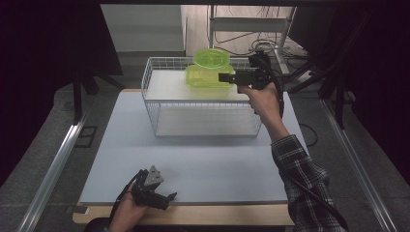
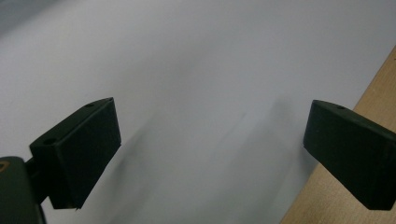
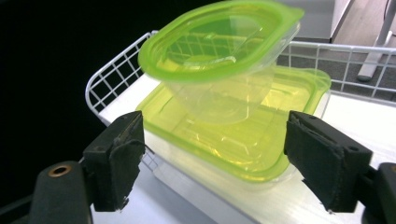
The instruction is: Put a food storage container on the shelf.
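A dim room with cables on the floor behind surrounds a pale grey-blue table top (image 1: pixel 203 164) with a wooden front edge.

In the right gripper view, the right gripper (image 3: pixel 212 156) has its two black jaws standing wide apart, one on each side of the near corner of a flat rectangular container (image 3: pixel 243 140) with a lime-green lid; the pads do not press on it, and whether either one brushes it I cannot tell. On that lid sits a second, rounder clear container (image 3: pixel 219 60) with its own green lid, tilted and leaning toward the camera. Both look see-through and nothing shows inside them.

The two stacked boxes rest on the white upper shelf of a white wire rack (image 1: pixel 203 104) at the far middle of the table; its lower shelf is bare. In the high view the right gripper (image 1: pixel 226 77) points level at the boxes from the right.

The left gripper (image 2: pixel 212 140), jaws wide apart with nothing between them, hovers low over the table near its front edge, well apart from the rack.
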The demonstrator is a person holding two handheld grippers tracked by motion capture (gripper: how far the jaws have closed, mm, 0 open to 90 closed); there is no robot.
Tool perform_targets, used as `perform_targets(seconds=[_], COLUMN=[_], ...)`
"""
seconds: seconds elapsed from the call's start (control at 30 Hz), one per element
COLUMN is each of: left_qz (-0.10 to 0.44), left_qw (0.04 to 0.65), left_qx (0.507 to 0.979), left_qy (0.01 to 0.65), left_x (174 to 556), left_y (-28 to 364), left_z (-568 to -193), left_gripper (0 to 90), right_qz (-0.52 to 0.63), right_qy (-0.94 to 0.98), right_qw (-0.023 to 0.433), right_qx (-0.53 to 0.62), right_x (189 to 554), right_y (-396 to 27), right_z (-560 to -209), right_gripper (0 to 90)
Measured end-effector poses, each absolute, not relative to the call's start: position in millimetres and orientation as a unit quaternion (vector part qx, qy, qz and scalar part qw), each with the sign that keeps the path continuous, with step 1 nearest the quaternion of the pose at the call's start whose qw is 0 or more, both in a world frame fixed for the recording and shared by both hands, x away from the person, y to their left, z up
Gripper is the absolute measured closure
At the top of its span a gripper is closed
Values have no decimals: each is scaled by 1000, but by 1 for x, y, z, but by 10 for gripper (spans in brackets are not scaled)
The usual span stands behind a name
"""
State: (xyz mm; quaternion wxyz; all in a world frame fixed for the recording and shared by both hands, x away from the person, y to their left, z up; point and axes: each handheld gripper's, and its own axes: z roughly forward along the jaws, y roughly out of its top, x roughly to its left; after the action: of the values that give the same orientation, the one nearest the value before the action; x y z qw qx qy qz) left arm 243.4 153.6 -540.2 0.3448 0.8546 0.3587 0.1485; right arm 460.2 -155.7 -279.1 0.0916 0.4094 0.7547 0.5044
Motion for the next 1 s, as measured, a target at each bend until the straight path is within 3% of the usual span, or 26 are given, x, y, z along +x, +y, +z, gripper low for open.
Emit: perform_targets(seconds=[1.0], left_qz=[148], left_qw=[347], left_qx=[852], left_qy=[363], left_x=[244], left_y=[155], left_z=[-539], left_gripper=[37], right_qz=[464], right_qy=[803], right_qw=[116], right_qx=[356], right_x=[414], right_y=[-156], right_z=[-316], right_gripper=[72])
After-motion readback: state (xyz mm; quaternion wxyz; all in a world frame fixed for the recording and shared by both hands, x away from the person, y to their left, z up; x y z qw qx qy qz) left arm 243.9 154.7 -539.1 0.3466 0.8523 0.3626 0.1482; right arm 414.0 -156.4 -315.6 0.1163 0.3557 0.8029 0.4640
